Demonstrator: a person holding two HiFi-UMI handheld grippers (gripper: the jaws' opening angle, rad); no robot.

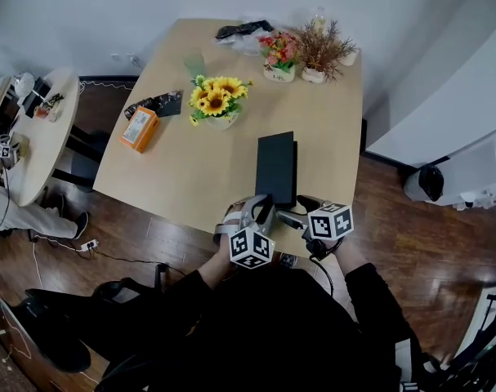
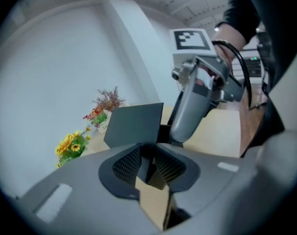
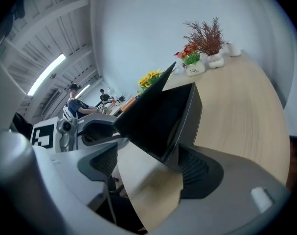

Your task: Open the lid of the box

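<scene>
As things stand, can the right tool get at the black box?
Likely yes. The black box has its near end between the wide-open jaws of the right tool, with nothing blocking. The left tool, beside it, seems closed on the box's edge.

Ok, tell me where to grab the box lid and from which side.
Probably the thin near short edge of the lid, approached from the front side of the table. The box lies flat with its long axis pointing away, so that rim is closest and slim enough for the fingers.
</scene>
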